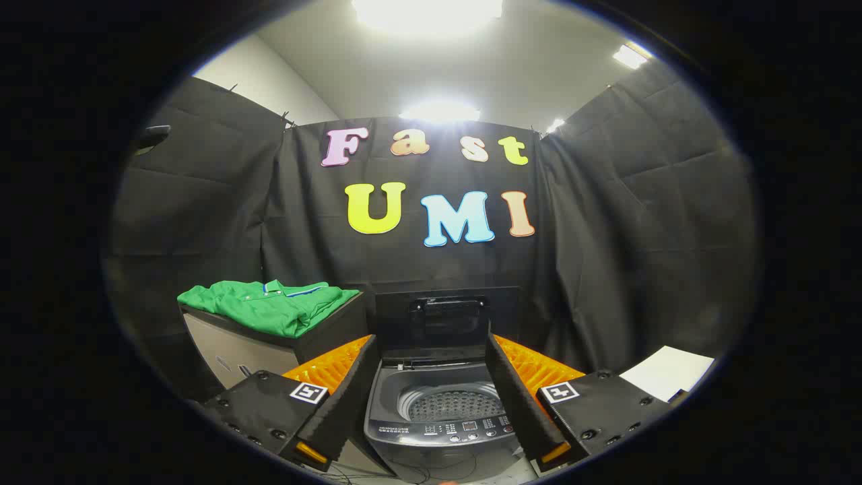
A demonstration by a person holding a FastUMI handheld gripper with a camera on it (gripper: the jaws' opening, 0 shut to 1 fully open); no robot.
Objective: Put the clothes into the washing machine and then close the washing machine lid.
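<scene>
The shirt is green, folded, with a collar that shows a blue and white edge. It lies on top of a box, a low stand with a dark top and a pale front. From the gripper the shirt sits at about ten o'clock, beyond the left finger and well apart from it; nothing touches it. One fold hangs a little over the box's front edge.

Just right of the box, at twelve o'clock from the gripper, stands the washer. Its lid is up, standing nearly upright against the booth's cloth wall, with a dark handle across it. Below the lid the tub is open to view: a grey rim around a perforated metal drum, with nothing lying in it that can be seen. Along the washer's near edge runs a panel of small buttons and a display.

The gripper's two fingers are spread wide, one on each side of the tub's mouth, with no thing between them; they hold nothing. The washer's opening lies in the gap between them and just ahead. Each finger carries a square marker on its base.

At four o'clock, beyond the right finger, lies a white sheet on a dark surface, well apart from the washer.
</scene>
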